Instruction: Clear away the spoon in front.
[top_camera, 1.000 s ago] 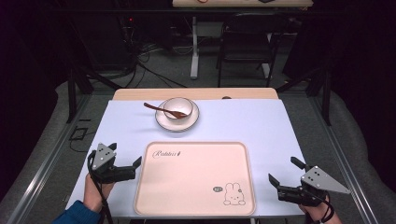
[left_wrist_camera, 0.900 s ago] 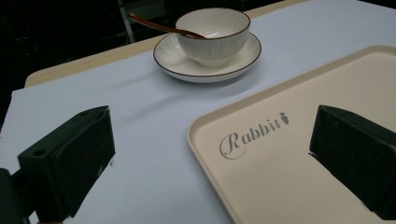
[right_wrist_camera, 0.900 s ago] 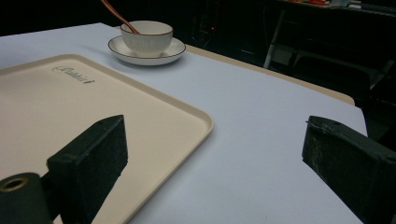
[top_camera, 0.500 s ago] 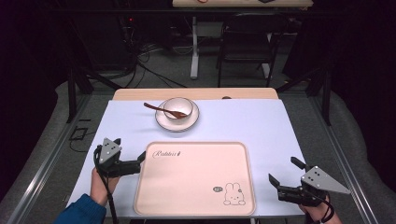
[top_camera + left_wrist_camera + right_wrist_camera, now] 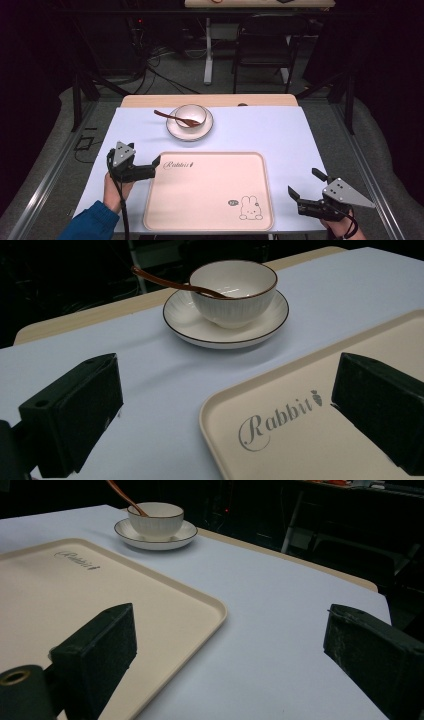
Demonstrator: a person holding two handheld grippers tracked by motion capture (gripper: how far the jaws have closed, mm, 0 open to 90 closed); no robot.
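High view frames are taken up mostly by the table [image 5: 310, 150], covered in a pale sheet, on which a large cream tray [image 5: 210, 200] printed with "Rabbit" and a small rabbit figure is laid near the person's edge. Beyond the tray, well apart from it toward the far edge, a white saucer [image 5: 172, 131] is set, with a ribbed bowl [image 5: 191, 116] standing upright on it and a brown spoon [image 5: 167, 116] resting in the bowl, its handle slanting out over the rim. The left gripper [image 5: 156, 165] is held at the tray's far-left corner with its jaws spread wide and nothing between them; in the left gripper view one jaw is seen over the tray's lettering and the other over the bare sheet, so the corner rim is straddled. The right gripper [image 5: 305, 184] is held off the tray's right edge, near the front of the table, likewise wide and empty. The step in hand is judged to be a grasp of the tray's rim by the left gripper. For this to be done well, the jaws should be lowered until the raised rim is squarely between them, then closed firmly, and the tray should be kept level.
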